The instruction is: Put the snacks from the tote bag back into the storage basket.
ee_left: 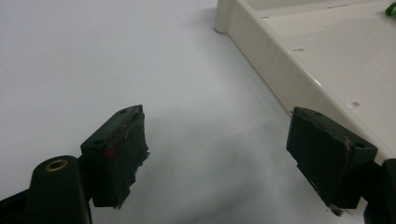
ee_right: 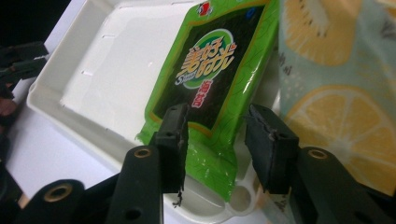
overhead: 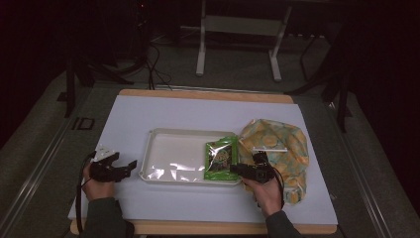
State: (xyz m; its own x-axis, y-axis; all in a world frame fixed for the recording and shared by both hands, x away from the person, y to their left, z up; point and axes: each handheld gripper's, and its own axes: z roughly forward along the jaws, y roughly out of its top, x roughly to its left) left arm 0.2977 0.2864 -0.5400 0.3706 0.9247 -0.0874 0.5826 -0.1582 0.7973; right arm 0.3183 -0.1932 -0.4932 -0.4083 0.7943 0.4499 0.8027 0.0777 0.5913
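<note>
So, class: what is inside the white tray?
Inside the white tray lies one green snack packet at its right end, its near edge over the rim by the right tongs. The tray floor under the packet is covered.

White sheet [overhead: 148, 111] covers the wooden tabletop [overhead: 198, 93], wood edge showing far and near. Citrus-print fabric bag [overhead: 287, 148] lies crumpled on the right. Beyond the far edge: white metal stand legs [overhead: 200, 54], black cables [overhead: 153, 64] on grey floor.
</note>
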